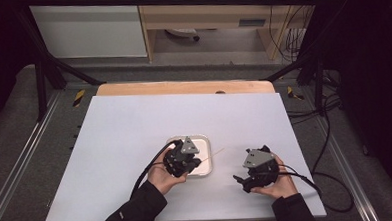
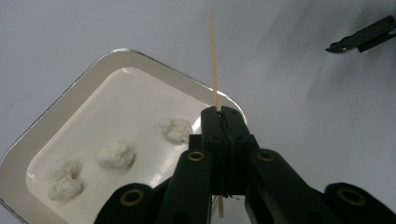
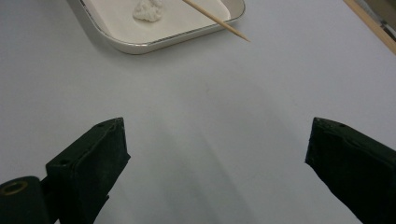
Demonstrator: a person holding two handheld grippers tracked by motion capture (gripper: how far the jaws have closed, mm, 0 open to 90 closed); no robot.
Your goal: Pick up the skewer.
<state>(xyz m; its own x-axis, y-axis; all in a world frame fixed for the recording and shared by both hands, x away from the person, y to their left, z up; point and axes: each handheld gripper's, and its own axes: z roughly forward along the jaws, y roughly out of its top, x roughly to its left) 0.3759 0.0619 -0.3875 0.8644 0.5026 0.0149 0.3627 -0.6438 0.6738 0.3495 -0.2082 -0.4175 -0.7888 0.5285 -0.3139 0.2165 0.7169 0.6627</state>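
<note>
Two claws are at work over the desk. The left gripper [image 2: 223, 116] has its jaws pressed tight together on a thin wooden skewer [image 2: 213, 60], which pokes out past the pads with a long free end and a short stub behind. Seen from above, this gripper [image 1: 182, 161] hangs over the white tray [image 1: 205, 140], which sits near the middle of the desk, a little toward the near edge, and the skewer [image 1: 215, 153] slants out over the tray's right rim above the bare surface. In the tray [image 2: 42, 135] lie three small white lumps [image 2: 115, 154] in a row; none is on the skewer yet.

The right gripper [image 3: 215, 163] stands with its jaws wide apart and nothing between them, above bare desk [image 3: 196, 107] to the right of the tray, nearer the front edge, well apart from the skewer's tip [image 3: 243, 38].

My guess is the skewer is meant to spear those lumps. The risks from here: the stick is slim and held at one narrow spot, so it may pivot or slide in the pads when the point meets resistance; a soft lump may crumble or skid along the glossy tray rather than take the point; a steep push could snap the skewer or shove the tray, as nothing steadies it.
</note>
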